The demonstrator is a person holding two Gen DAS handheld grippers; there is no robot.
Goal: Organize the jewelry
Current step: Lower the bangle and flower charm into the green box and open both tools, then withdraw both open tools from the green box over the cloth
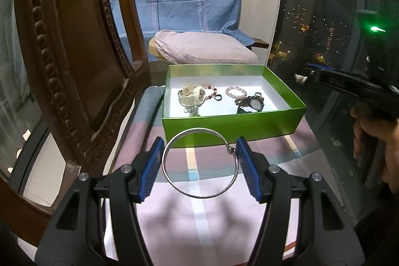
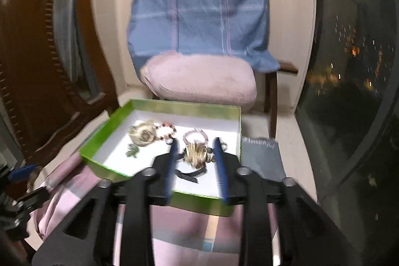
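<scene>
Your left tongs (image 1: 199, 163) are pinching the silver bangle (image 1: 199, 163) across its sides, just in front of the green box (image 1: 234, 121). Lift it over the near wall and set it on a bare white spot. Your right tongs (image 2: 197, 166) hang empty, parted, above the box.

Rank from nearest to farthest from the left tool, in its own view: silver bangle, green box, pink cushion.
1. Thin silver metal bangle: between the left tool's pads.
2. Shallow green cardboard box: just ahead on the cloth.
3. Pale pink cushion: behind the box.
</scene>
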